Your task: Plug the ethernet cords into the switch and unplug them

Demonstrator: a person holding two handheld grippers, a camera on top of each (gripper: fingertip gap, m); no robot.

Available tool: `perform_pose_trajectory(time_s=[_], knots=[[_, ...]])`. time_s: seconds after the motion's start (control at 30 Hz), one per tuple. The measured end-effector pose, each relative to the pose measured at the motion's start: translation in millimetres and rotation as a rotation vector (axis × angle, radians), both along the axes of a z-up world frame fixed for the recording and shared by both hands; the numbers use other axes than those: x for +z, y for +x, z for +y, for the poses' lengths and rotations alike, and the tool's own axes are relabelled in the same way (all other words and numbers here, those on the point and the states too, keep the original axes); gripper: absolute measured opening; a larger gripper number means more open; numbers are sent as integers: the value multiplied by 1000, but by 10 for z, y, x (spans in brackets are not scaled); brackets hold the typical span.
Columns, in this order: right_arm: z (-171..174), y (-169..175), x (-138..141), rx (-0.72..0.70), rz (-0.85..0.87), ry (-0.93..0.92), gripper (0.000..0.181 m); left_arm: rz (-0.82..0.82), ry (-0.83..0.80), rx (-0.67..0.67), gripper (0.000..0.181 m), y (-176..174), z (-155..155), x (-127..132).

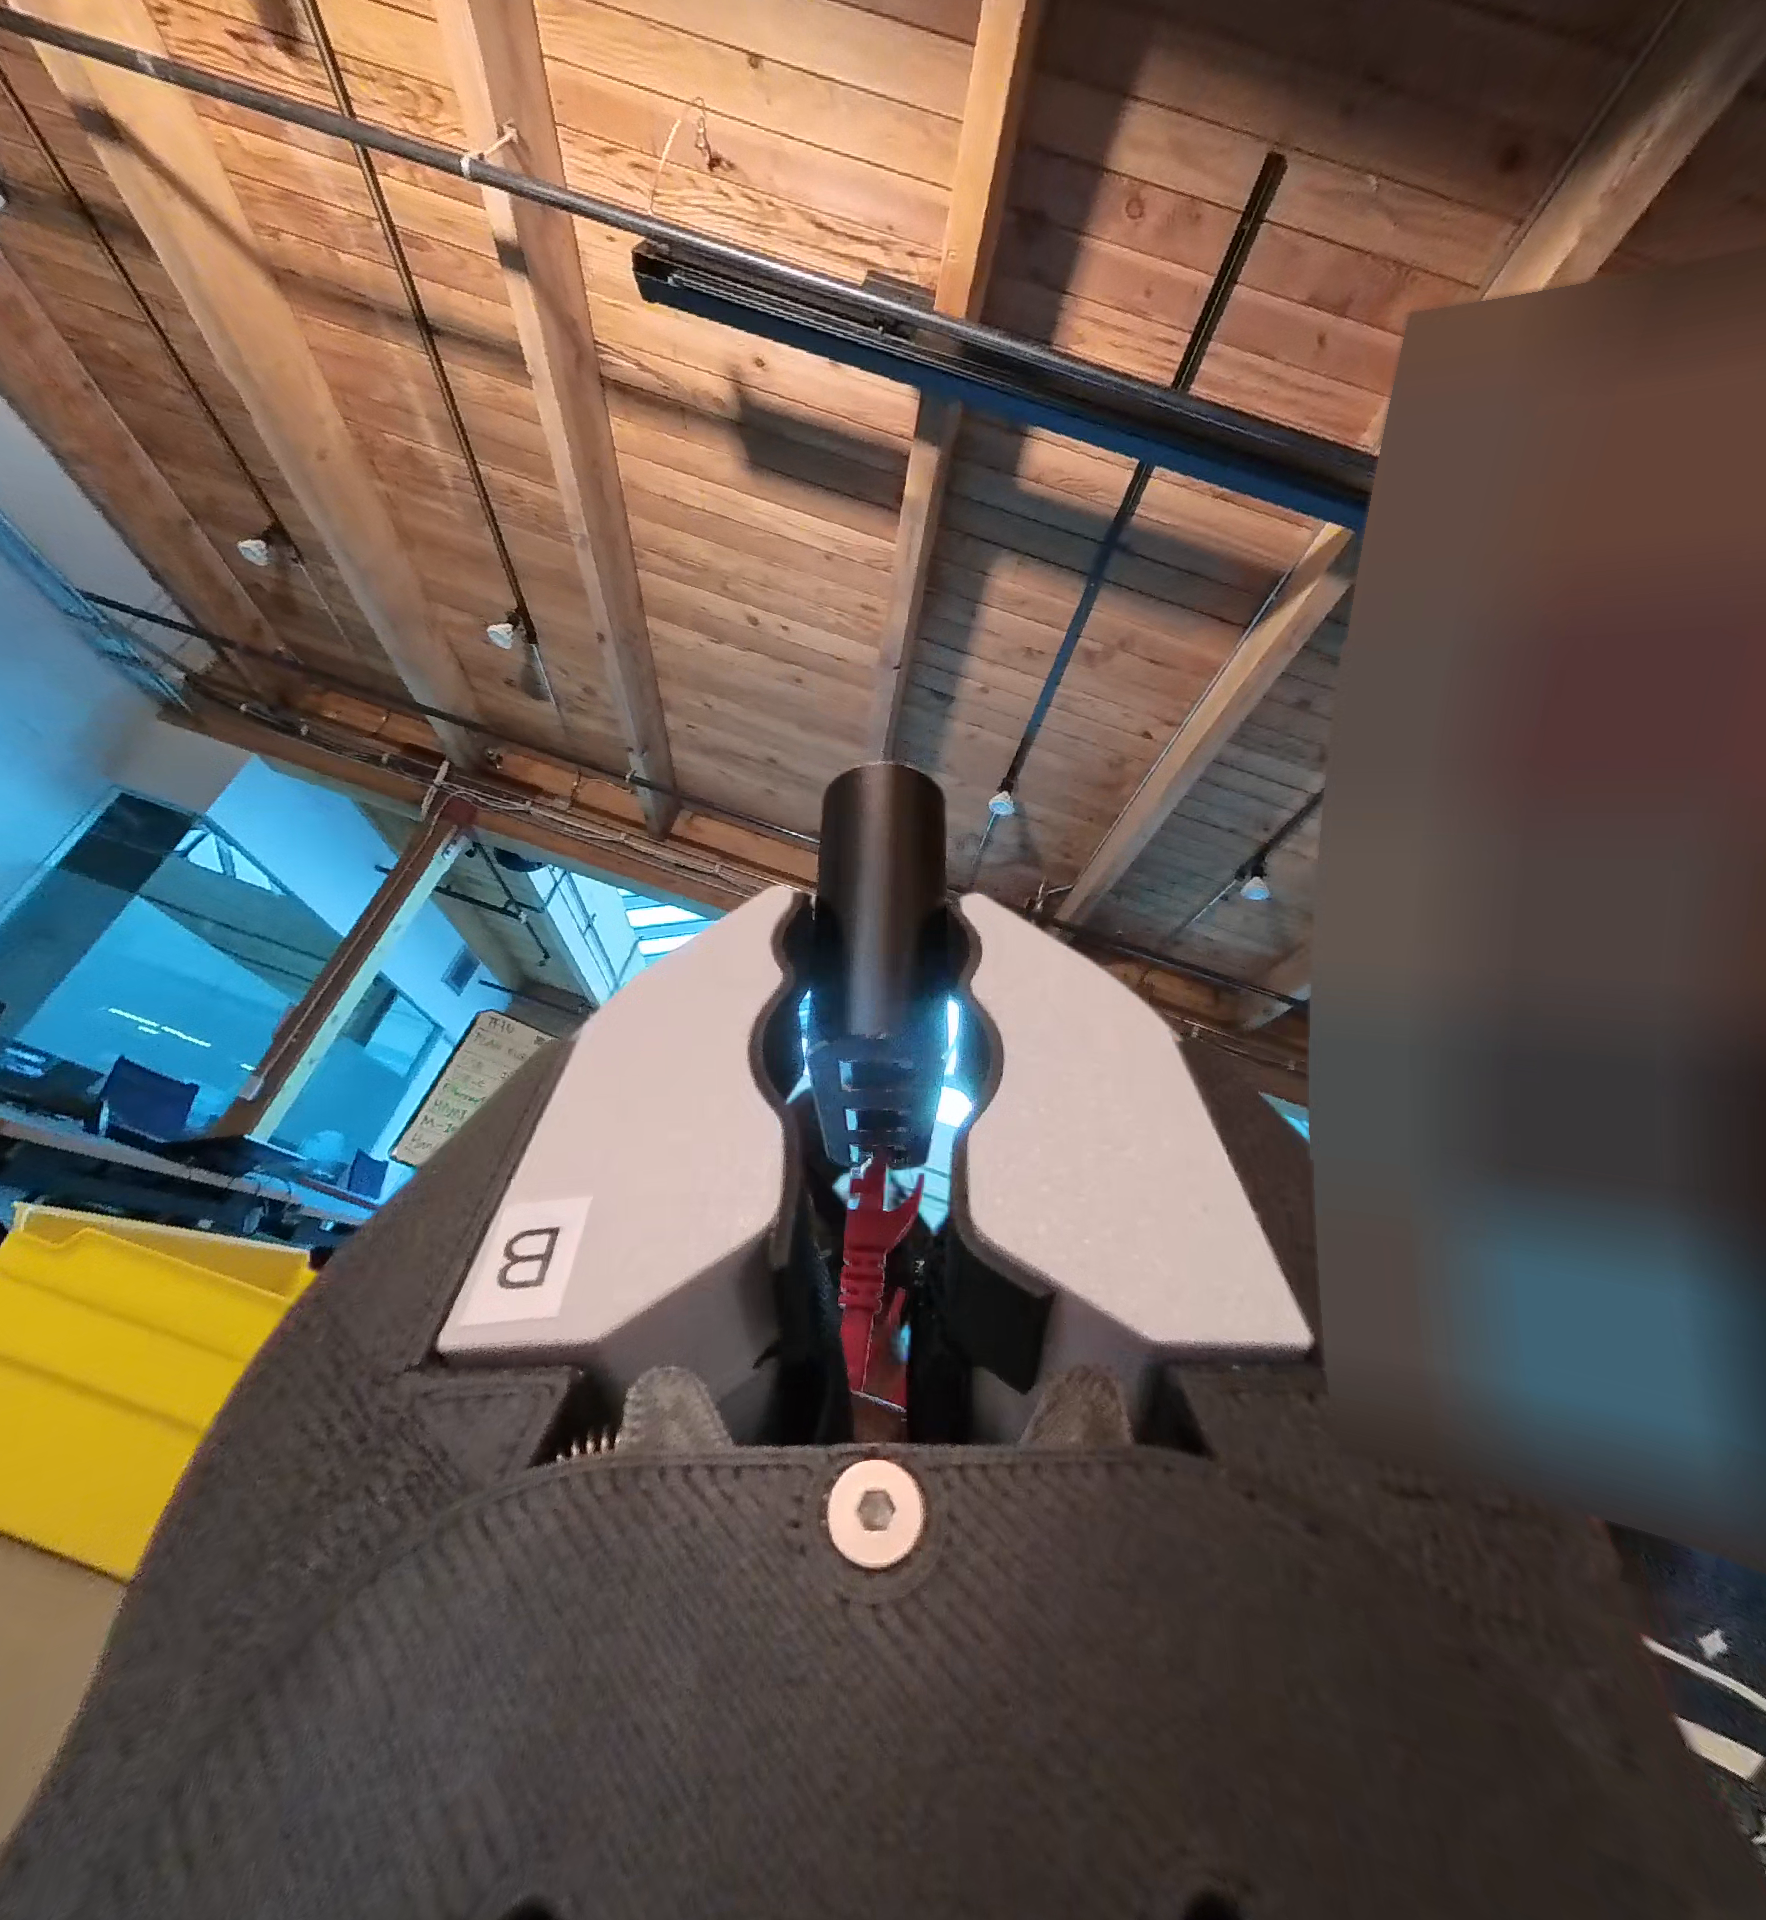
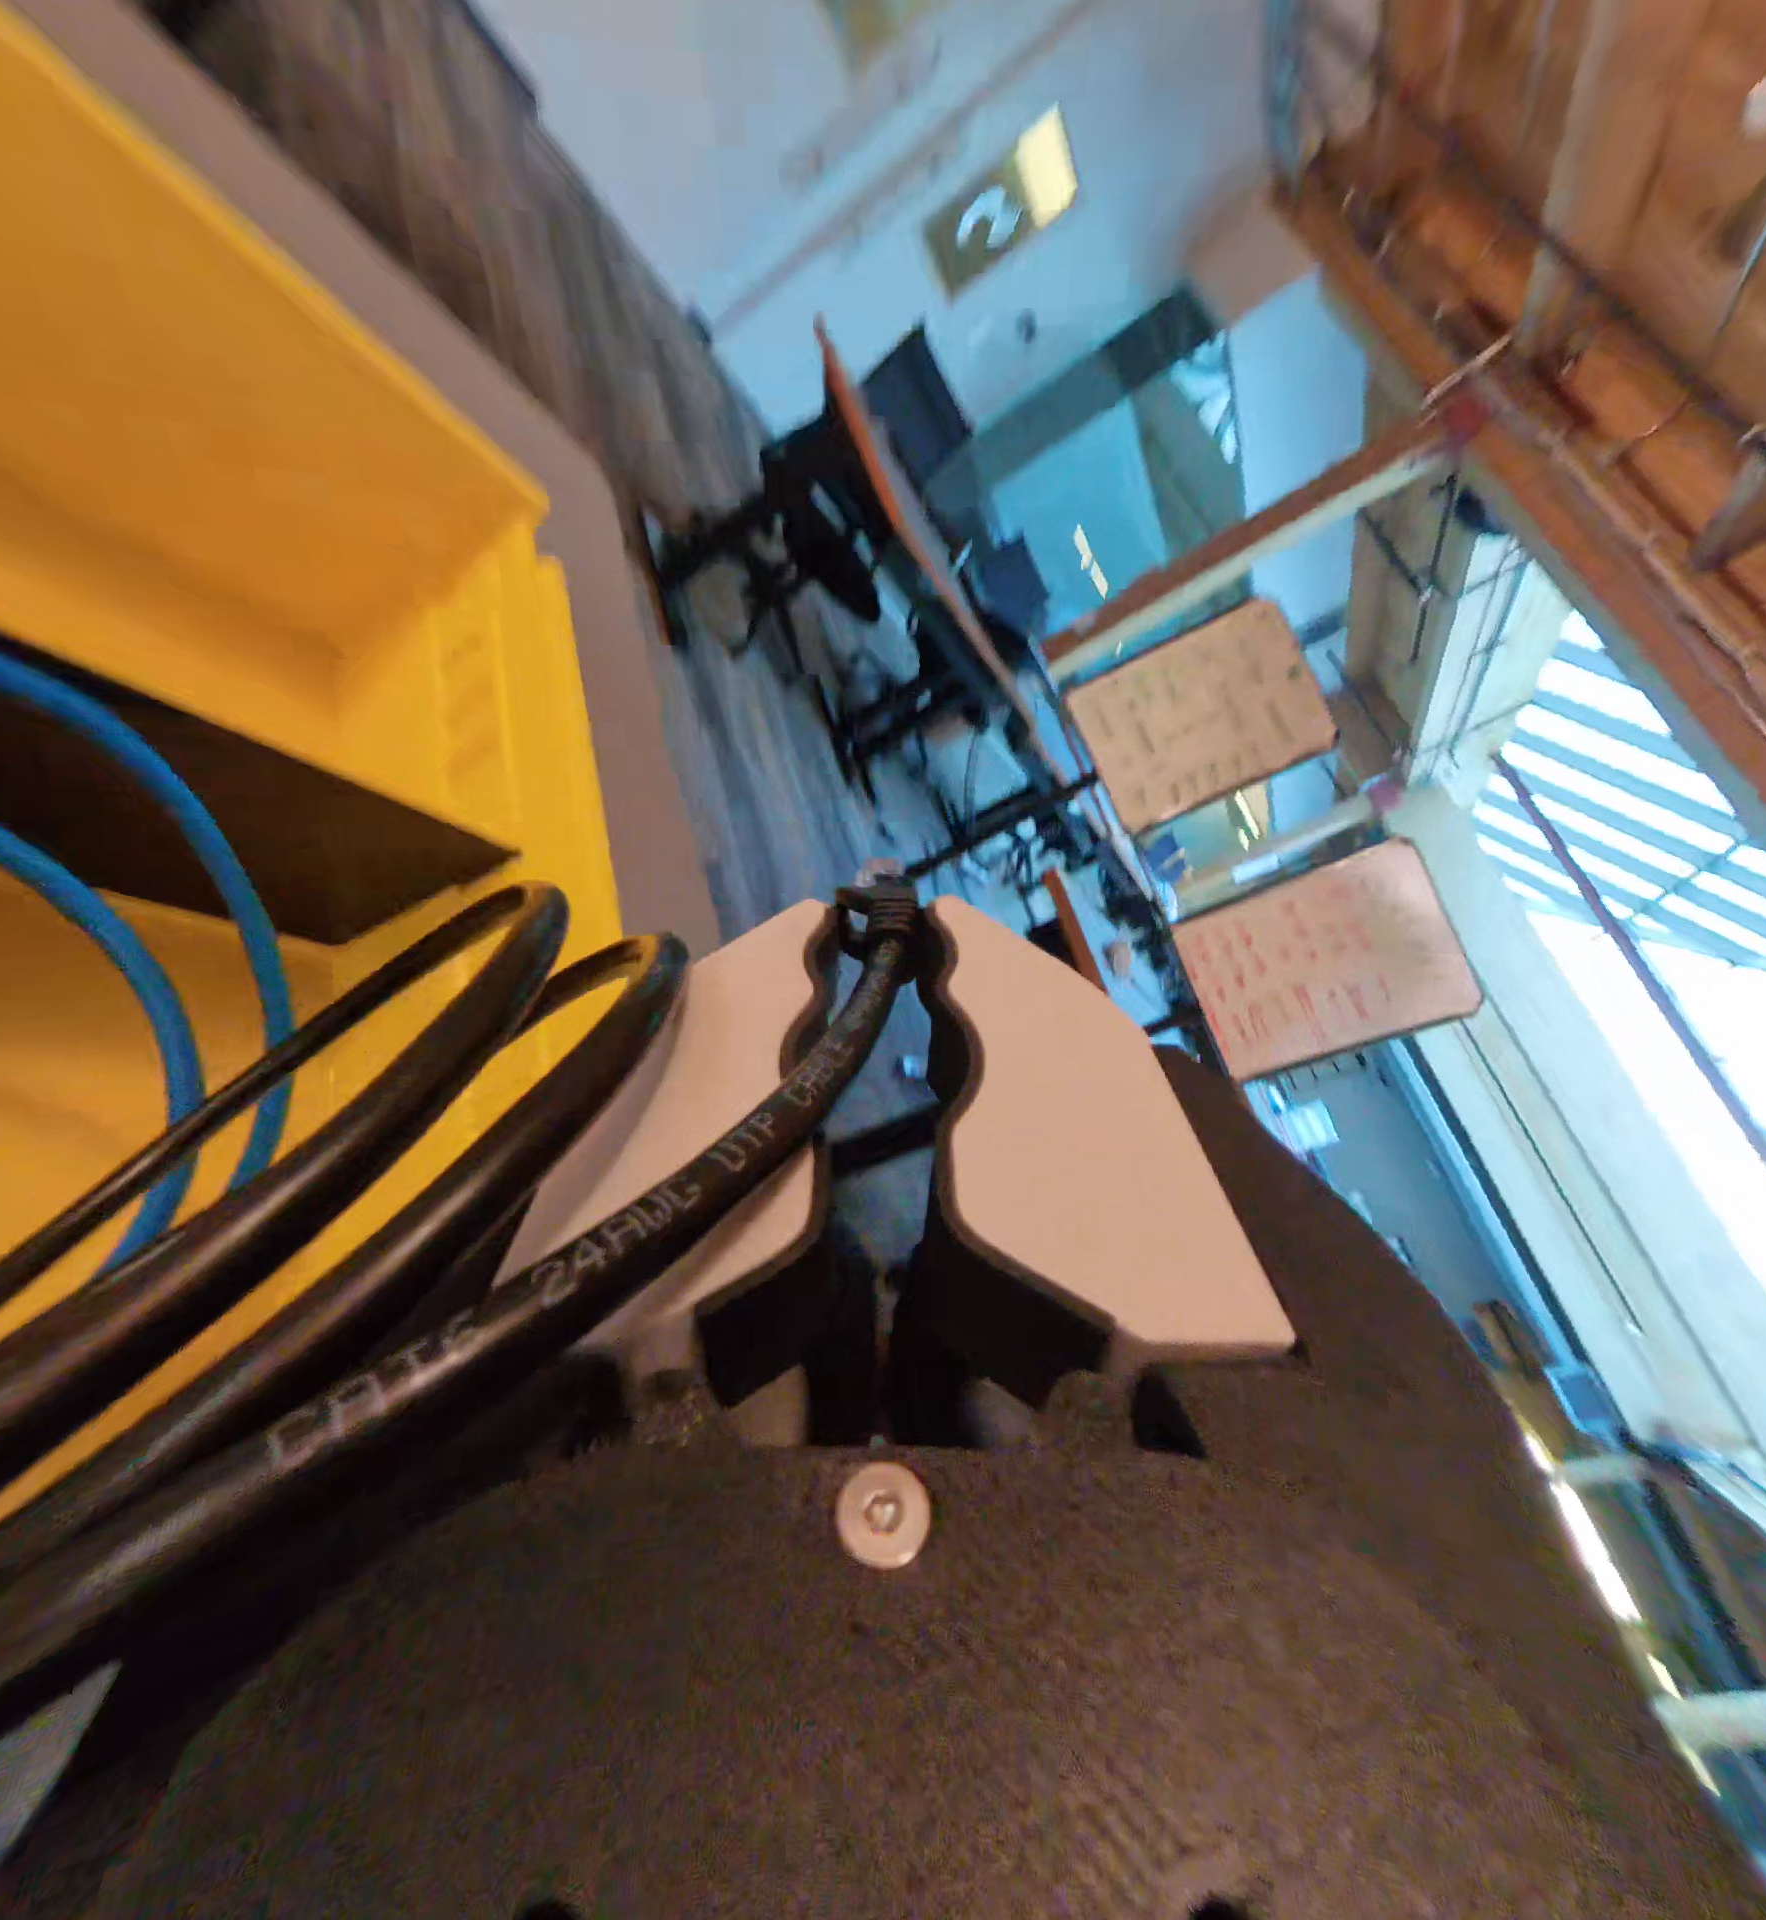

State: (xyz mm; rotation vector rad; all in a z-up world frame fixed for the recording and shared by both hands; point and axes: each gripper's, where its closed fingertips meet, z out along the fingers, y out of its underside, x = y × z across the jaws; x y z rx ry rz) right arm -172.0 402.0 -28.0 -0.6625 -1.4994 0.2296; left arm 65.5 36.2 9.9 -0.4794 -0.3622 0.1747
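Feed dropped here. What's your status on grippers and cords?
Left gripper shut on black cylindrical cable end, pointing at ceiling. Right gripper shut on black ethernet cord near its plug. Switch not in view. Yellow plastic bin alongside.

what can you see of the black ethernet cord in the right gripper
The black ethernet cord is a round, glossy cable with pale printed lettering along its jacket. The right gripper is shut on it just behind its plug, whose ribbed black boot and tip poke out past the grey fingers. From there the cord runs back over the left finger and off to the lower left, where further black loops arc in front of the yellow bin. Its other end is out of view.
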Motion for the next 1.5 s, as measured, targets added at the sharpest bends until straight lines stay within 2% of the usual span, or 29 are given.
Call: perform_pose_trajectory(time_s=[0.1,0.2,0.3,0.37,0.4,0.5,0.6,0.87,0.93,1.03,1.13,1.23,1.3,1.4,1.5], knots=[[33,-149,-418,-68,-180,31,13,6,-9,-4,24,10,22,2],[-17,-160,-832,-100,-401,18,13,9,-23,-3,24,16,42,3],[-354,-127,-1073,92,-542,-143,29,7,-33,3,24,13,56,0],[-519,-16,-1138,183,-651,-276,54,7,-36,4,24,11,61,0],[-542,24,-1118,205,-670,-303,59,7,-36,8,24,11,61,0],[-564,67,-947,280,-620,-348,53,8,-38,5,24,12,65,0],[-696,97,-763,426,-560,-418,55,7,-39,7,24,10,67,-1],[-916,170,-563,696,-453,-363,55,6,-51,5,24,9,85,-4],[-960,194,-497,745,-383,-265,50,4,-50,4,24,7,83,-6],[-1108,283,-612,833,-368,-89,46,2,-50,-1,24,5,89,-8],[-1253,278,-810,859,-441,-83,41,1,-56,-1,24,4,97,-11],[-1375,291,-872,886,-502,-208,40,-2,-52,2,24,0,85,-11],[-1471,334,-743,918,-497,-357,39,-9,-49,-2,24,-12,83,-17],[-1695,561,-319,1074,-437,-656,39,-24,-57,1,24,-34,93,-31],[-1973,1037,174,1361,-379,-943,43,-40,-67,-4,24,-55,116,-49]])
